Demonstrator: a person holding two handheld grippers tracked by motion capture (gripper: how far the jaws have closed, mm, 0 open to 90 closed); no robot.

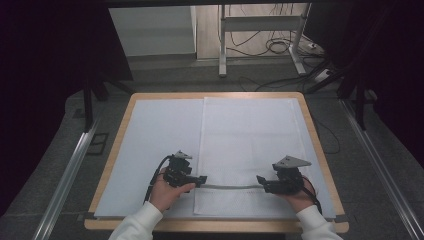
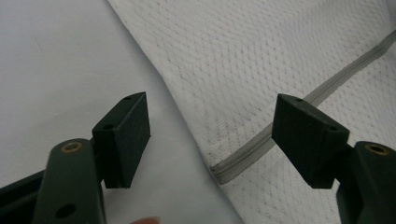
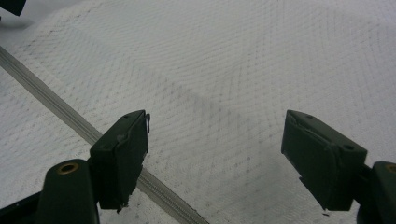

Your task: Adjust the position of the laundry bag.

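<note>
Wood-rimmed tabletop [image 1: 125,117] carries a white cloth [image 1: 250,145] near its front edge. Its grey stripe [image 1: 230,187] runs side to side between the grippers. Left gripper [image 2: 212,135], wide, straddles the stripe's end; right gripper [image 3: 217,154], wide, hovers over the cloth.

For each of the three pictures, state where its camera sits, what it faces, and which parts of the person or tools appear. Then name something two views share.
High view: above the near table edge, facing forward and down on the white towel; both hands and tools show.
Left gripper view: on the left tool, facing the towel's edge.
Right gripper view: on the right tool, facing the towel's weave.
Shared: the grey stripe.
</note>
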